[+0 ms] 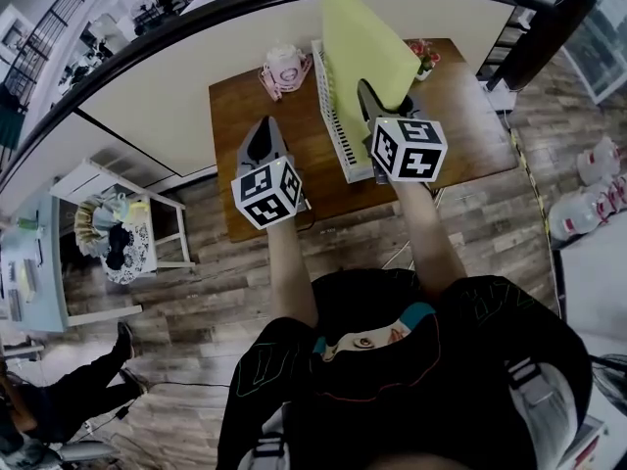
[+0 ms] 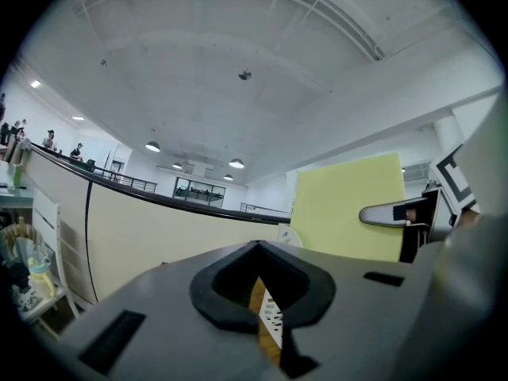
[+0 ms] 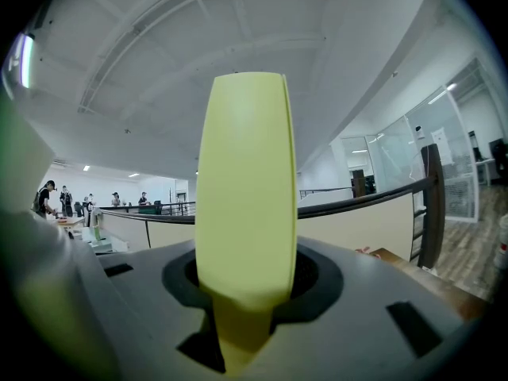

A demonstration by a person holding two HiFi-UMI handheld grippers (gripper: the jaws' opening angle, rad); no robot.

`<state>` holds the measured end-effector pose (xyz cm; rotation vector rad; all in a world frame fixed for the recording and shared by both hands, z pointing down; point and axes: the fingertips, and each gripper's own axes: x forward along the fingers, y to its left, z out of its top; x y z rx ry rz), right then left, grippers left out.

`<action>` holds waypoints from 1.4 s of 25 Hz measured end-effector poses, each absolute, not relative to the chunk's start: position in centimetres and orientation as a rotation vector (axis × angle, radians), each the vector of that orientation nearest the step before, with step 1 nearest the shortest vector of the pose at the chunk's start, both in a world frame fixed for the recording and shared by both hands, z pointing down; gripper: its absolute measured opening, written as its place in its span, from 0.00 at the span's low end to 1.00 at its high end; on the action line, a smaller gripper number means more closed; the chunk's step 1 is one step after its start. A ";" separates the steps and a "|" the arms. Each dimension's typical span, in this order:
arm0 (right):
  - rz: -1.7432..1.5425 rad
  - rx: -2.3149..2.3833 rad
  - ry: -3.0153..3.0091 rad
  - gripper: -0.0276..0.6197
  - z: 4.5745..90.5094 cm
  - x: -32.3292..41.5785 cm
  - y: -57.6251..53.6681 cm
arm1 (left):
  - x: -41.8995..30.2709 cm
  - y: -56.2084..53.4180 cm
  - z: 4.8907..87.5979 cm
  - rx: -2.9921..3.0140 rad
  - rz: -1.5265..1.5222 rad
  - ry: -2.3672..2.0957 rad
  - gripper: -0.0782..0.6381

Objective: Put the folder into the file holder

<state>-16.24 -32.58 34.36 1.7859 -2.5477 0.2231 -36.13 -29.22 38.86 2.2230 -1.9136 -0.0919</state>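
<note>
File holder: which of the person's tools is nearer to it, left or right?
Right. The right tool, gripping the yellow folder, hangs over the white file holder; the left tool hovers apart to its left, above the wooden table.

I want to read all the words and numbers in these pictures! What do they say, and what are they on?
There are no words or numbers that can be read.
The yellow folder: plain, no print.
The white file holder: only holes, no label.
The cubes on the left gripper and right gripper: black-and-white square patterns, not letters.
The pink thing: too small to tell.
</note>
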 end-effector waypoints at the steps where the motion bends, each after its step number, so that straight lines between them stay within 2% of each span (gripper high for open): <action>1: 0.215 1.786 -2.550 0.28 34.7 -16.4 -32.5 | -36.2 -29.2 39.2 2.218 -0.084 -1.909 0.10; 14: 0.132 1.834 -2.569 0.29 35.3 -17.5 -33.7 | -38.0 -27.6 44.9 2.107 -0.011 -1.879 0.10; 20: 0.163 1.838 -2.541 0.29 38.8 -17.8 -33.7 | -39.0 -27.0 45.5 2.085 -0.019 -1.884 0.10; 28: 0.389 1.628 -2.422 0.36 47.0 -19.2 -33.3 | -38.1 -26.7 47.3 2.069 -0.001 -1.842 0.10; 35: 0.340 1.619 -2.498 0.39 45.0 -18.9 -32.4 | -36.9 -26.6 47.5 2.079 0.005 -1.819 0.10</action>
